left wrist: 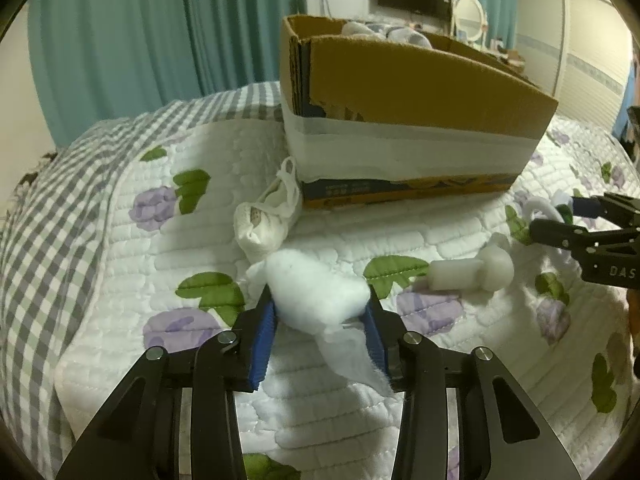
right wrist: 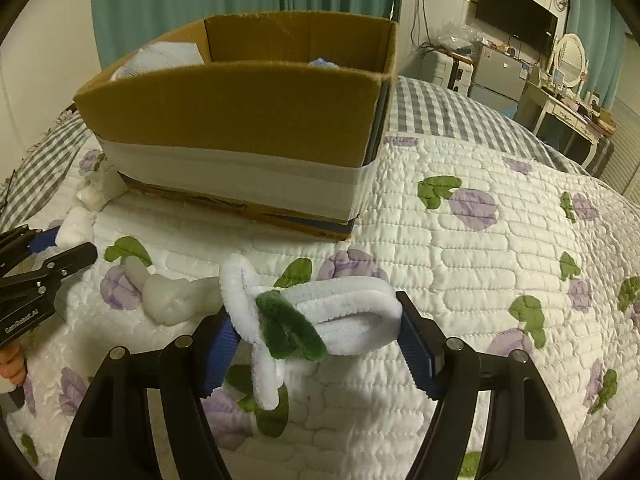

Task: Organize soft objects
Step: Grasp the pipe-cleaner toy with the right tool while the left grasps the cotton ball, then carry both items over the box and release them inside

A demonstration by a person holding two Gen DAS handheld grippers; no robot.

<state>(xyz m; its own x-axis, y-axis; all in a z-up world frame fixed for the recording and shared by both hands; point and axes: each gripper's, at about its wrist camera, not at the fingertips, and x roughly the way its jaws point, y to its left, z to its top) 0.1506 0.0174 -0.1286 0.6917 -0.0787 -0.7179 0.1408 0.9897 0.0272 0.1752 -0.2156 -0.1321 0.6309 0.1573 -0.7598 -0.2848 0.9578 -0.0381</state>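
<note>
Cardboard box (right wrist: 240, 120) contents mostly hidden behind wall.

The quilt (right wrist: 500, 240) is white with purple flowers and green leaves. The box (right wrist: 240, 120) is brown with a white band. The curtain (left wrist: 140, 40) is teal.

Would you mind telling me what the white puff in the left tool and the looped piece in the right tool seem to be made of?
The white puff looks like loose cotton or polyester stuffing: matte, with wispy torn edges. The looped piece looks like thick chenille or plush cord, white with a green strand: fuzzy nap, bent into loops.
</note>
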